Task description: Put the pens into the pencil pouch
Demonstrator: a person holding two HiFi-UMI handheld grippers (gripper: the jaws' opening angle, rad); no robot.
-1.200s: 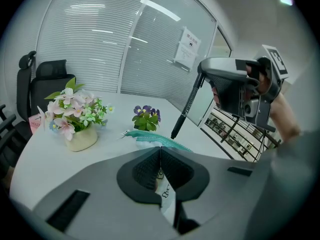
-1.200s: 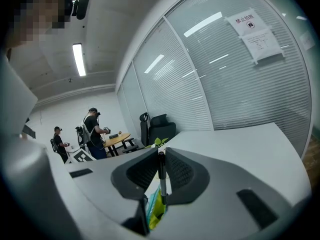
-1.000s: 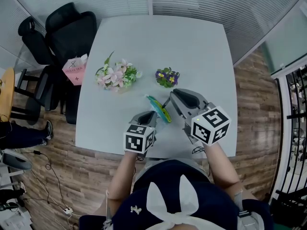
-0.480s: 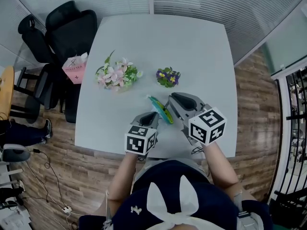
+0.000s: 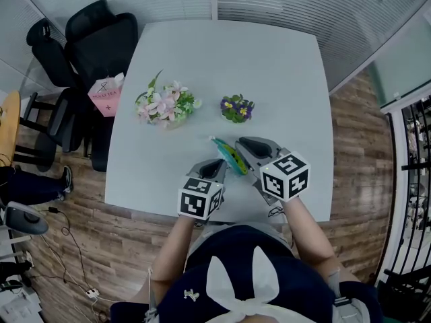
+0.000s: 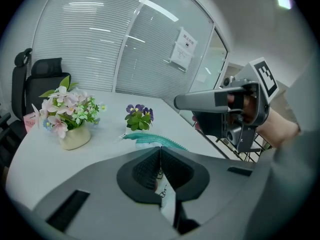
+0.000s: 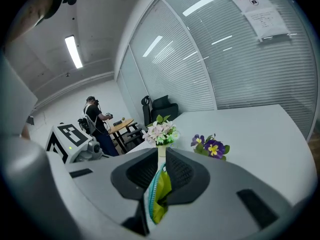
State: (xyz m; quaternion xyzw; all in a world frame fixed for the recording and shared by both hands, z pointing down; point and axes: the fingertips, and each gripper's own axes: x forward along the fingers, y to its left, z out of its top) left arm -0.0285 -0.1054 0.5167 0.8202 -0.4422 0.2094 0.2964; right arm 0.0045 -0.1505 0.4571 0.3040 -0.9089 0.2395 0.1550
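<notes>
A teal zippered pencil pouch (image 5: 229, 155) hangs just above the near part of the white table (image 5: 269, 66), held between my two grippers. My left gripper (image 5: 217, 167) is shut on the pouch's pale near edge (image 6: 165, 196), and the teal zipper (image 6: 152, 139) runs away beyond its tips. My right gripper (image 5: 246, 147) is shut on the zipper edge from the right. A teal strip and yellow-green material of the pouch (image 7: 159, 190) sit between its jaws. I see no loose pen in any view.
A pot of pink flowers (image 5: 164, 104) and a small pot of purple flowers (image 5: 236, 108) stand mid-table, beyond the pouch. Black office chairs (image 5: 87, 42) and a pink box (image 5: 105, 97) are off the left edge. A person (image 7: 95, 118) stands far off.
My right gripper has sunk toward the table and drawn nearer the left one, carrying the pouch's end down with it. The left gripper has stayed put.
</notes>
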